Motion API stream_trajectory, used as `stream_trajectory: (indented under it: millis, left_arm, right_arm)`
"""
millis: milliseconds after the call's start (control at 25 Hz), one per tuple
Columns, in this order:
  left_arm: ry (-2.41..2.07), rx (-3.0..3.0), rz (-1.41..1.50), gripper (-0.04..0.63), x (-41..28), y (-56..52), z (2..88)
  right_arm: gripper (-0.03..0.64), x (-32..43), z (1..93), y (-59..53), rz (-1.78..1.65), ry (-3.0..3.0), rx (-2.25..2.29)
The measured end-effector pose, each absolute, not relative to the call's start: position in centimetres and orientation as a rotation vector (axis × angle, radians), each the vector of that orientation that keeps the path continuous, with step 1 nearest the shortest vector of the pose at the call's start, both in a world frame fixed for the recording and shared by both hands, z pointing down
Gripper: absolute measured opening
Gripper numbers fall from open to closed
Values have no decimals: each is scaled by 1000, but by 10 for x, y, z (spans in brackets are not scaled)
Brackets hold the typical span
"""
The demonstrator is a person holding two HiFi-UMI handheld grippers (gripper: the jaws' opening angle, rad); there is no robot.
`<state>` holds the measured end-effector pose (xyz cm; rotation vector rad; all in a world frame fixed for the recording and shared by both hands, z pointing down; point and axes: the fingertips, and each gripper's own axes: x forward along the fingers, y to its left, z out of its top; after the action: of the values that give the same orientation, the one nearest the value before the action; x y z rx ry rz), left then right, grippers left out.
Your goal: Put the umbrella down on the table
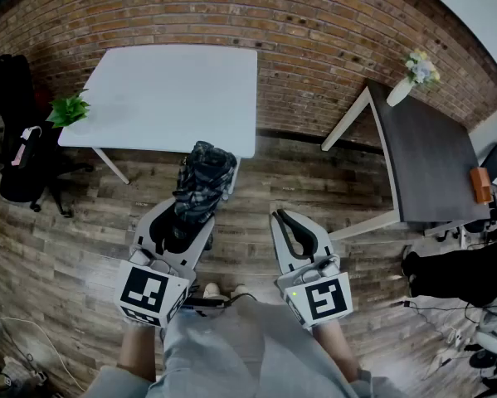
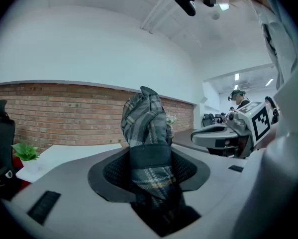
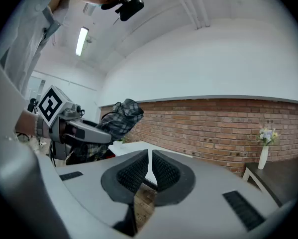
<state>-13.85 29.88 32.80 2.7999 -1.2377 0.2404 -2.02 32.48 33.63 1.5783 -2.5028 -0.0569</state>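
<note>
A folded grey plaid umbrella [image 1: 202, 181] stands up out of my left gripper [image 1: 186, 222], whose jaws are shut on its lower part. In the left gripper view the umbrella [image 2: 146, 128] fills the gap between the dark pads [image 2: 109, 173], and its top points up and forward. It is held over the wooden floor, just short of the near edge of the white table [image 1: 173, 98]. My right gripper [image 1: 294, 226] hangs beside it on the right, shut with nothing between its pads [image 3: 131, 173]. From the right gripper view the umbrella [image 3: 120, 118] shows at the left.
A green plant [image 1: 68, 110] sits on the white table's left corner. A dark table [image 1: 431, 164] stands to the right with a vase of flowers [image 1: 410, 77] and a small brown object [image 1: 480, 185]. A black office chair [image 1: 16, 139] is at the far left. A brick wall runs behind.
</note>
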Motion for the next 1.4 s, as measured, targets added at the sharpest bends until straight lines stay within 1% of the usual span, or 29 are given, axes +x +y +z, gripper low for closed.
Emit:
stream_trajectory:
  millis: [600,1040,1400]
  left_arm:
    - [-1238,2793,234,232,-140,294,333]
    - [-1218,2823,221,232,-160,284,327]
    - [-1187,2857,219,232,-179,287,326]
  right_arm:
    - [55,-20,340,321,-56,-2500,1590]
    - [57,-26,335,314,-55,-2453,1687]
    - [55,-50,337,321,-71,-2434,1724]
